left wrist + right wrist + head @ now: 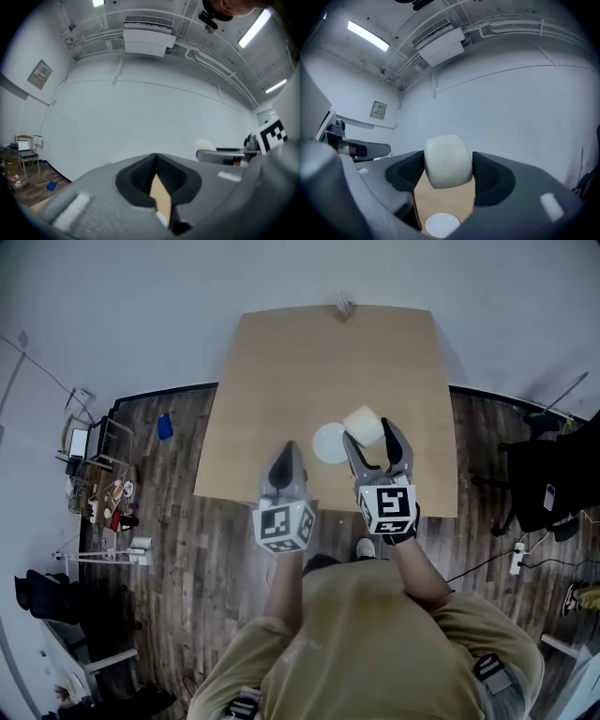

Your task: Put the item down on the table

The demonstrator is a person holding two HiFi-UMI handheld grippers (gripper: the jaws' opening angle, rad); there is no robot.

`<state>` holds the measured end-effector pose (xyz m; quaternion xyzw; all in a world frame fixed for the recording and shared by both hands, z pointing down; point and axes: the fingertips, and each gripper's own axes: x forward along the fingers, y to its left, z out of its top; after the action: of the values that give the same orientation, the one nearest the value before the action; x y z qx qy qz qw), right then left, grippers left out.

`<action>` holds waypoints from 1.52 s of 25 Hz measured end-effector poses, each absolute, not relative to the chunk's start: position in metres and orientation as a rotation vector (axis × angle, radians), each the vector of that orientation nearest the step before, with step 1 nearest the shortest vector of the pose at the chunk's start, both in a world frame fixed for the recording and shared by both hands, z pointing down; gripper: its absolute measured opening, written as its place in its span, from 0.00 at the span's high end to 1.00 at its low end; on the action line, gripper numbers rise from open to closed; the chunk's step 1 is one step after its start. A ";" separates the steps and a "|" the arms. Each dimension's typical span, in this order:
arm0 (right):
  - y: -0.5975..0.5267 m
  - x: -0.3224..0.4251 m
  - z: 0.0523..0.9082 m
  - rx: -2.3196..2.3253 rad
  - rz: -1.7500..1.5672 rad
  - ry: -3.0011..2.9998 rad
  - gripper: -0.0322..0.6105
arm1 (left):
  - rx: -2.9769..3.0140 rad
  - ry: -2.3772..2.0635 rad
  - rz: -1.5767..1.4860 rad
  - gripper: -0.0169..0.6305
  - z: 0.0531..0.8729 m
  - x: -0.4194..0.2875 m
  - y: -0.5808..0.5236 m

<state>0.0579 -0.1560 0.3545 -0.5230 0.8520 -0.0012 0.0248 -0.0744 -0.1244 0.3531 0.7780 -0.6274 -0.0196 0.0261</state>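
1. Right claw (370, 433): jaws part-open and clamped on a cream rounded cylinder (364, 425), one pad on each flank. The right gripper view shows the cylinder (446, 161) filling the gap of the claw (448, 165), with bare wood below it, so it is held clear of the surface.
2. Left claw (287, 457): jaws drawn together with nothing between them. The left gripper view shows only a thin wedge of wood through the claw (156, 161).
3. White disc (328, 442) lies flat on the surface, just left of the held cylinder and overlapped by it in the head view. It is also seen low in the right gripper view (440, 224).
4. Edges: both claws reach in over the near edge of the surface (281, 362). The left claw is close to the near-left corner. The right claw is inboard, well apart from the right edge.
5. Open room: the far half and the left side of the surface are bare wood. One small object (344, 306) sits at the far edge.
6. Surface: a light wood top.
7. Room: dark plank floor (178, 540), pale walls, ceiling air-conditioning unit (147, 40). A blue object (165, 426) lies on the floor left of the surface, with a chair carrying a laptop (82, 441) further left.
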 end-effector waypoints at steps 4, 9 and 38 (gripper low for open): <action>-0.185 0.041 0.392 -1.574 -0.068 2.743 0.45 | 2.387 -1.928 -0.013 0.97 0.377 -0.078 -0.150; -0.207 0.014 0.446 -1.576 -0.160 2.870 0.45 | 2.358 -1.848 0.033 0.97 0.419 -0.095 -0.181; -0.297 -0.043 0.716 -1.670 -0.702 3.353 0.45 | 2.333 -1.542 0.386 0.97 0.589 -0.130 -0.248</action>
<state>-0.0434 -0.2968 0.7158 -0.4139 0.8309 -0.1740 -0.3287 -0.1296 -0.2477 0.5893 0.8159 -0.5393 0.1351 0.1586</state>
